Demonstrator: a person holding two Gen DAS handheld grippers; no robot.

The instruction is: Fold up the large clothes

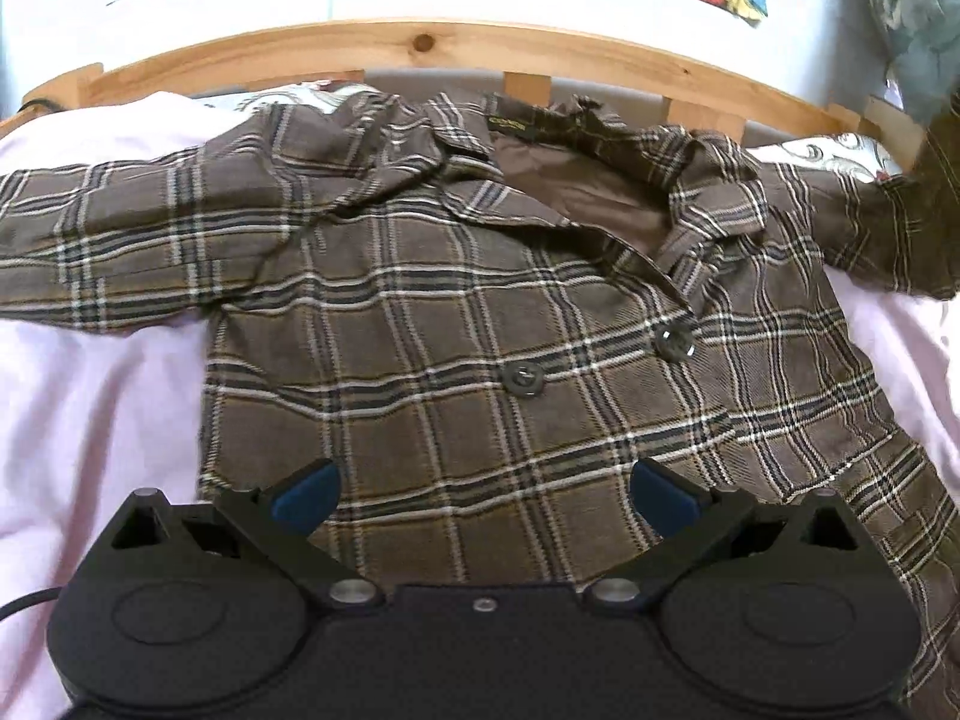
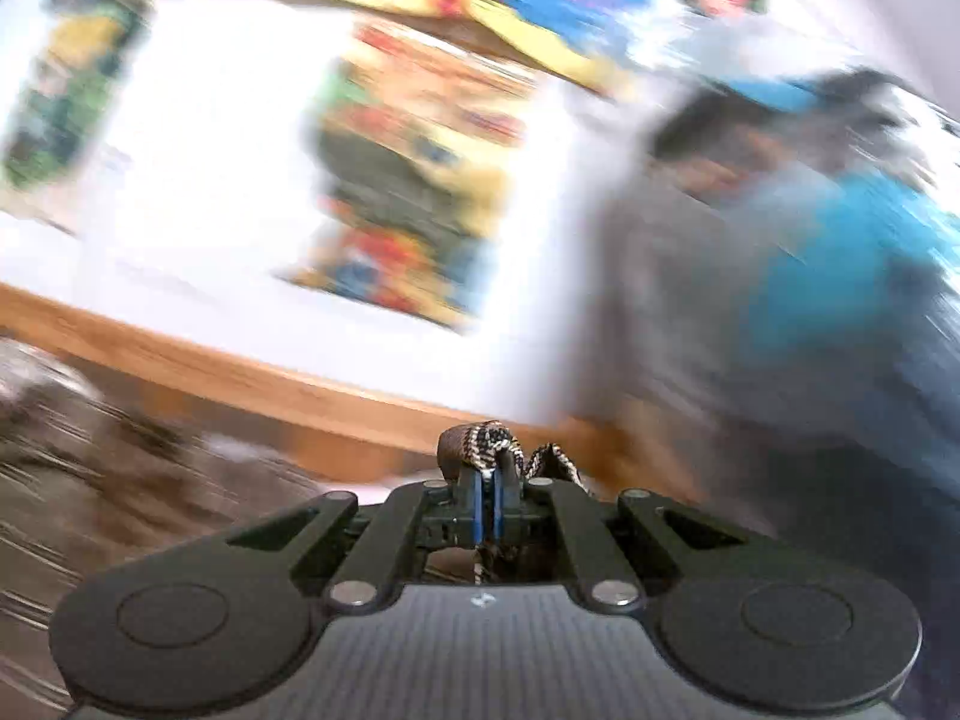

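Brown plaid coat [image 1: 456, 324] front-up on pink bedsheet [image 1: 90, 408], 2 buttons [image 1: 524, 380] showing, left gripper [image 1: 483, 495] spread wide above its hem, right gripper [image 2: 487, 495] pinching coat fabric [image 2: 474, 441], wooden bed frame [image 1: 420, 51] behind

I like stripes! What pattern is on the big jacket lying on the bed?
The brown plaid button-up jacket has dark and white crossing checks, clearest in the left wrist view.

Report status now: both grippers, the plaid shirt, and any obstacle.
Left gripper open, hovering over plaid shirt spread on bed. Right gripper shut on plaid fabric, view blurred. No obstacle seen.
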